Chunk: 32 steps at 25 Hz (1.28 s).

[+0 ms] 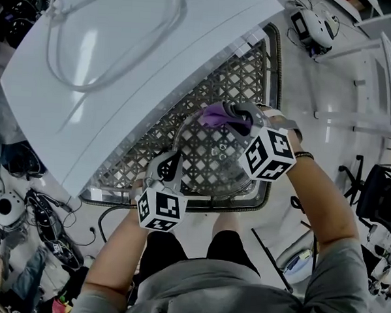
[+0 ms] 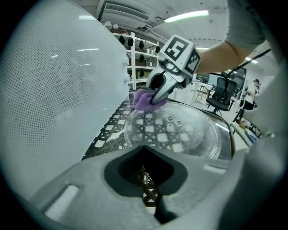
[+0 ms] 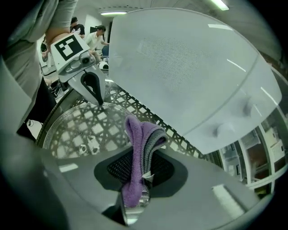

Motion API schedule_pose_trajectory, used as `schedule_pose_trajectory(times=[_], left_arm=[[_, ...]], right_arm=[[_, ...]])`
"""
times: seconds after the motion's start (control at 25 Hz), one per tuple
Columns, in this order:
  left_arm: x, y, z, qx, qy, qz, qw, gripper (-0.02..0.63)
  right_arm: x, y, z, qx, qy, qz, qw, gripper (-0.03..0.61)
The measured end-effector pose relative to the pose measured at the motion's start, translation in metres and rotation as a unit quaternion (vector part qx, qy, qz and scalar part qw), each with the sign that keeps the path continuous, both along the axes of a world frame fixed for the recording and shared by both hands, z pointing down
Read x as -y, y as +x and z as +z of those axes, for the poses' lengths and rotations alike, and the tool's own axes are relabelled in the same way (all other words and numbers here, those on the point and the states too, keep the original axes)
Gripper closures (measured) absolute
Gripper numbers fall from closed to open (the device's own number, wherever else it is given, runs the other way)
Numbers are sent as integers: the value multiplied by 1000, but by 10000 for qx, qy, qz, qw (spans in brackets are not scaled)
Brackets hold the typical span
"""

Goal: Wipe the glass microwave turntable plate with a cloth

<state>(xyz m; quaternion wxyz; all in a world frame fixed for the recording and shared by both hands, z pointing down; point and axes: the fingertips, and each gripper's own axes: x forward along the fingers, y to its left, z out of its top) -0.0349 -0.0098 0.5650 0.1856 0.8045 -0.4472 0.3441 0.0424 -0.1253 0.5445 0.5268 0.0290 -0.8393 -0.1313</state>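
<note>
The round clear glass turntable plate (image 1: 211,161) rests on a dark lattice table top (image 1: 242,80). My left gripper (image 1: 171,164) is at the plate's near rim, and its jaws look closed on that rim. In the right gripper view the left gripper's fingertips (image 3: 100,101) meet the plate (image 3: 67,130) at its edge. My right gripper (image 1: 229,119) is shut on a folded purple and grey cloth (image 1: 214,114), pressed to the plate's far rim. The cloth (image 3: 137,148) sticks out between the right jaws. The left gripper view shows the cloth (image 2: 144,99) on the plate (image 2: 180,130).
A large white panel (image 1: 121,70) lies tilted over the lattice top's left and far part, close beside the plate. Cables and gear (image 1: 41,223) clutter the floor at left. A black office chair (image 1: 380,195) stands at right.
</note>
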Motion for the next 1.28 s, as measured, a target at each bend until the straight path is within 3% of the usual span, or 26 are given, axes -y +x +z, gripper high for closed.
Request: schedule_pose_trajectory(times=[0.24, 0.44, 0.56, 0.72, 0.92, 1.28], left_arm=[[1, 0, -1, -36, -31, 0, 10000, 614], [1, 0, -1, -139, -93, -3, 9999, 614], [1, 0, -1, -136, -67, 5, 9999, 614], [1, -1, -1, -136, -47, -2, 9999, 614], [0, 1, -1, -143, -38, 9, 9999, 614], [0, -1, -1, -130, -7, -6, 9999, 614]], right_arm=[[7, 46, -3, -357, -3, 251, 9990, 477], [8, 50, -2, -438, 7, 324, 9985, 477], [-2, 29, -11, -188, -52, 228, 9995, 477], [-39, -34, -13, 330, -404, -173, 9985, 477], [-71, -91, -4, 583, -540, -562, 9953, 477], [-76, -102, 5, 421, -510, -649, 9957, 477]])
